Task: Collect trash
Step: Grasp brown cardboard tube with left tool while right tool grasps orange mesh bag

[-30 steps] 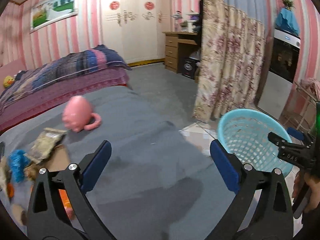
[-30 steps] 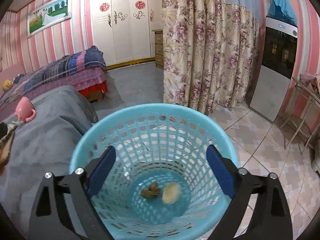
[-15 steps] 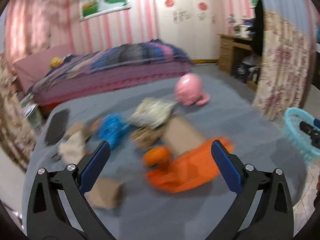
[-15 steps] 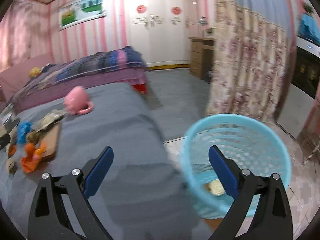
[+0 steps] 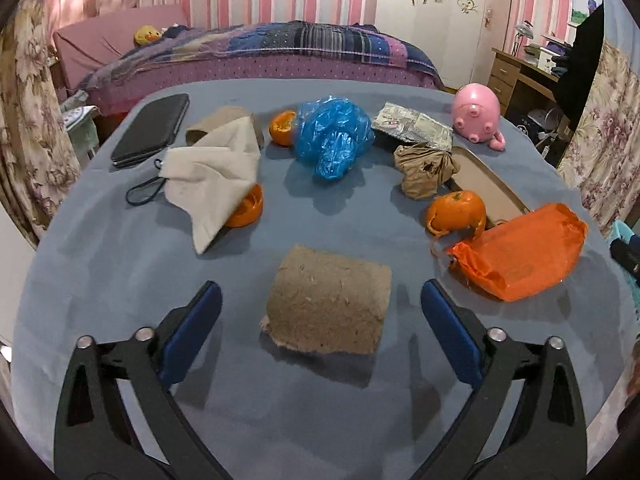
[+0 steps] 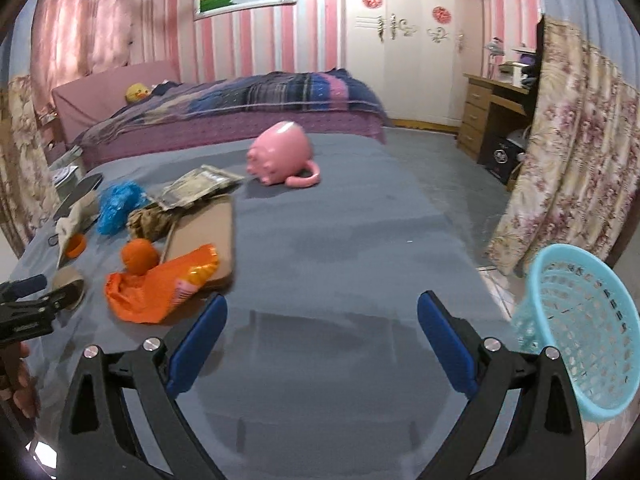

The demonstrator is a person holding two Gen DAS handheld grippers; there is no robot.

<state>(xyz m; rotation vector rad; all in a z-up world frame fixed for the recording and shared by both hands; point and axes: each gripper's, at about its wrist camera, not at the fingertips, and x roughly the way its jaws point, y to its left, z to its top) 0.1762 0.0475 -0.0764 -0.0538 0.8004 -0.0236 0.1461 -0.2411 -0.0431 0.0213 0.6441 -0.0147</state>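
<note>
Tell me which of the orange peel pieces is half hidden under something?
The orange peel cup on the left, tucked under the beige cloth. The peel by the blue plastic bag and the one beside the orange wrapper both lie uncovered.

cardboard roll (image 5: 328,308): rough, matt | orange bag (image 5: 520,256): glossy plastic | basket (image 6: 584,332): plastic
</note>
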